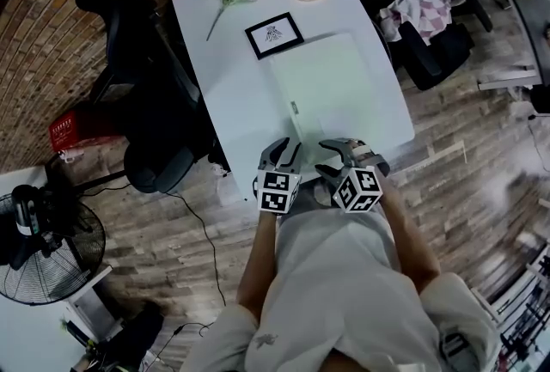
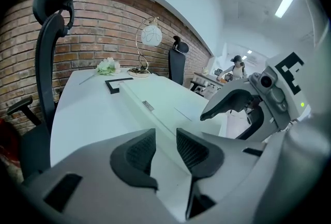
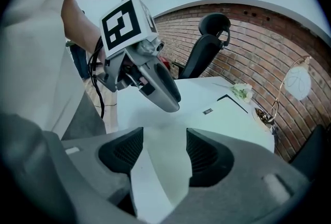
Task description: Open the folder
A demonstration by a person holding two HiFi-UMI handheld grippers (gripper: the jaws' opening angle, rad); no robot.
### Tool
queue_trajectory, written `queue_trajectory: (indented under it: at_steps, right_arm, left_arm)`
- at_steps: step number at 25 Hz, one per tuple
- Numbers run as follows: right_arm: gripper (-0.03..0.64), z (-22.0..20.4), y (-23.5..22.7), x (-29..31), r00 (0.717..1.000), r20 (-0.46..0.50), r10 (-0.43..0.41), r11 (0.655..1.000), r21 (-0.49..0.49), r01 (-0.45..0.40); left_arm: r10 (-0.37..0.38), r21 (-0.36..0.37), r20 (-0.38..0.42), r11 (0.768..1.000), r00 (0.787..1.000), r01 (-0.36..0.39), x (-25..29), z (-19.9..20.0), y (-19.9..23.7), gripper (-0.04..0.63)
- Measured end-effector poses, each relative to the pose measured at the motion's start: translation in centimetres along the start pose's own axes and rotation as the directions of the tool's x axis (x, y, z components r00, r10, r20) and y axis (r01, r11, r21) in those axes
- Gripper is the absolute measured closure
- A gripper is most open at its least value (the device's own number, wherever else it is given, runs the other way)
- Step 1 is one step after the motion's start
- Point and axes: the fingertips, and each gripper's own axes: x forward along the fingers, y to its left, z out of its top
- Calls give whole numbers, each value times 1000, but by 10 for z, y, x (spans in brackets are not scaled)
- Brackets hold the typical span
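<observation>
White folder [image 1: 331, 91], flat and closed, on table [image 1: 215, 44]

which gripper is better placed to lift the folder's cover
Right, probably. The folder has its labelled edge, likely the spine, toward the left gripper, so the free edge lies nearer the right gripper, whose jaws stand wide apart.

Person wearing pale short-sleeved shirt [image 1: 339, 276], small dark emblem [image 1: 265, 341] showing on it. Left hand-held gripper [image 1: 281, 149] and right hand-held gripper [image 1: 342, 149] showing grey moulded shells and black ribbed pads [image 2: 138, 151]. Each is carrying cube [image 1: 279, 192] with black-and-white square markers. Black cable [image 3: 97, 94] is hanging from left one.
</observation>
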Motion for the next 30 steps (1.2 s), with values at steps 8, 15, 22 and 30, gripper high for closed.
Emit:
queue_trajectory:
  at_steps: [8,15,22,30]
  right_arm:
    - [336,-14,7,15,999,-52,5,997,-79,-10]
    - [334,-22,9,24,998,-67,2,992,-128,-10]
    - [382,-21,8,24,999,-41,14,993,-116,-18]
    - [448,-20,15,21,997,-33,72,988,-137,-76]
  left_arm:
    - [-5,-9,-14,1000,1000,5,3,-6,-1,472]
    - [-5,-16,-23,1000,1000,5,5,-11,-2,472]
    - [-13,-13,-33,1000,999,12,7,-12,-4,471]
    - [-26,-7,-53,1000,998,25,12,-16,-7,472]
